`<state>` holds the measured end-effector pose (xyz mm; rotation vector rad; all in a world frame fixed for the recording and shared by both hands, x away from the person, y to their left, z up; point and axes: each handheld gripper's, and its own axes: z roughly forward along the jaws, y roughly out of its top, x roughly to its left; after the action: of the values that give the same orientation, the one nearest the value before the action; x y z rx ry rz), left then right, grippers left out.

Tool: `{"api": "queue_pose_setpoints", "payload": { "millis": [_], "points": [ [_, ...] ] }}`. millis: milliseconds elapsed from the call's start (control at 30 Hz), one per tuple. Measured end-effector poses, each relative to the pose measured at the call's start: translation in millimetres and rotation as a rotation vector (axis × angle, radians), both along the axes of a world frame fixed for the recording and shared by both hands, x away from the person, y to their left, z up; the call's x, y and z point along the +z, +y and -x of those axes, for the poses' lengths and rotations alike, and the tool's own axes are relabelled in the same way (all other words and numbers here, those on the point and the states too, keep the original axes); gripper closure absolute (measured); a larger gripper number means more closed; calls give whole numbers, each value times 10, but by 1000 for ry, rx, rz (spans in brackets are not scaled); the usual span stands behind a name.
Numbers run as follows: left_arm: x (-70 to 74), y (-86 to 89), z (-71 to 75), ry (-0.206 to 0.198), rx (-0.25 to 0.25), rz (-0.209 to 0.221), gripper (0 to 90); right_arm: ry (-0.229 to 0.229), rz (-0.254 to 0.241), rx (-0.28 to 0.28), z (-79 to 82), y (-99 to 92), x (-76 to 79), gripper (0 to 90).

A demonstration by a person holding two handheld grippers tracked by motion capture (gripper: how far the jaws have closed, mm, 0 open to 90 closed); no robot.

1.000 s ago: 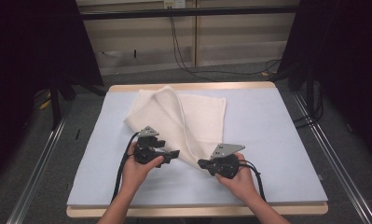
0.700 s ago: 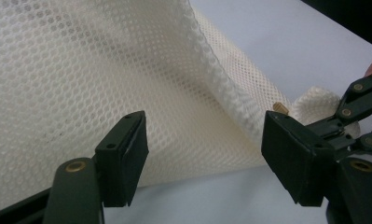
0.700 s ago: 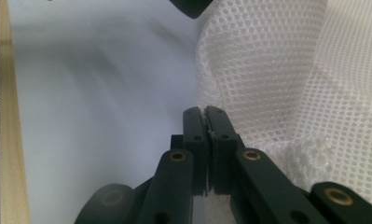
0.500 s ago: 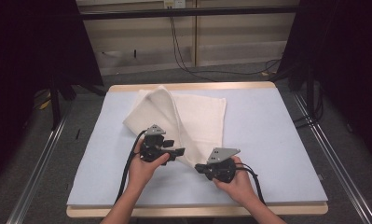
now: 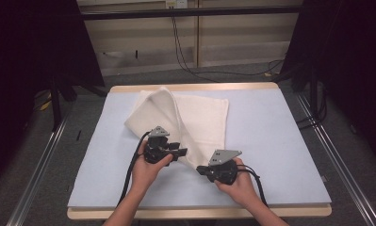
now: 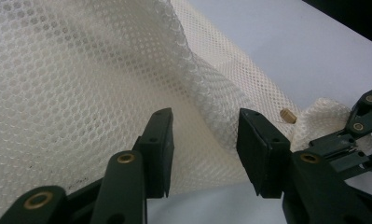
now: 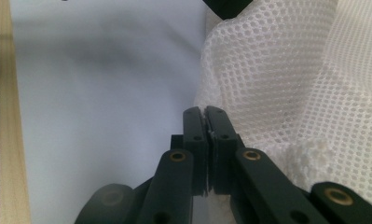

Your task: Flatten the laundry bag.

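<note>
A white mesh cloth (image 5: 195, 117) lies partly folded on the light blue mat (image 5: 270, 141), its near corner drawn toward the front. My left gripper (image 5: 181, 151) points right at the cloth's raised fold. In the left gripper view its jaws (image 6: 204, 149) have just been closing and stand apart, with a ridge of mesh (image 6: 211, 107) between them, untouched by the pads. A small tan bead (image 6: 288, 115) sits on the cloth near the right gripper (image 6: 356, 135). My right gripper (image 5: 200, 168) is shut on the cloth's near corner, and a sliver of mesh (image 7: 277, 84) shows between its jaws (image 7: 206, 126).
The mat covers a wooden table whose front edge (image 5: 200, 213) runs below both hands. Metal rails (image 5: 39, 165) flank the table left and right. Cables (image 5: 190, 66) lie on the floor beyond the far edge. Bare mat stretches to the right of the cloth.
The left gripper has shifted slightly right onto the cloth's fold and its jaws have narrowed around it. The right gripper has stayed where it was, still clamped on the corner.
</note>
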<state>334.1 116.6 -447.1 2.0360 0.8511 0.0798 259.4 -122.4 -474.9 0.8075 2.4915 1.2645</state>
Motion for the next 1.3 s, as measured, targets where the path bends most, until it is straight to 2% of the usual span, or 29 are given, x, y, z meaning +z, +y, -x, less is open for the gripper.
{"api": "queue_pose_setpoints", "payload": {
  "millis": [300,367,400,667,733,867,933,1200,1300],
  "points": [
    [-2,-6,-2,2,13,17,580,1,2,-1,3,2,-3,884],
    [-4,-10,-4,-5,9,24,585,0,6,2,6,5,-5,883],
    [-7,-19,-5,-8,-12,25,589,1,10,1,9,9,-6,884],
    [-49,-43,-19,9,-27,7,707,2,14,3,12,16,-12,883],
    [-53,-34,-19,32,-32,27,764,8,5,-1,11,11,-12,880],
    [-52,-28,-7,37,-30,13,802,12,-2,1,2,5,-11,876],
    [-66,-11,-5,45,-31,26,825,18,-5,4,-1,-1,-9,872],
    [-81,40,46,55,-40,4,852,37,-26,4,-28,-36,11,817],
    [-95,60,92,49,-35,-5,855,52,-35,12,-40,-47,52,752]
  ]
}}
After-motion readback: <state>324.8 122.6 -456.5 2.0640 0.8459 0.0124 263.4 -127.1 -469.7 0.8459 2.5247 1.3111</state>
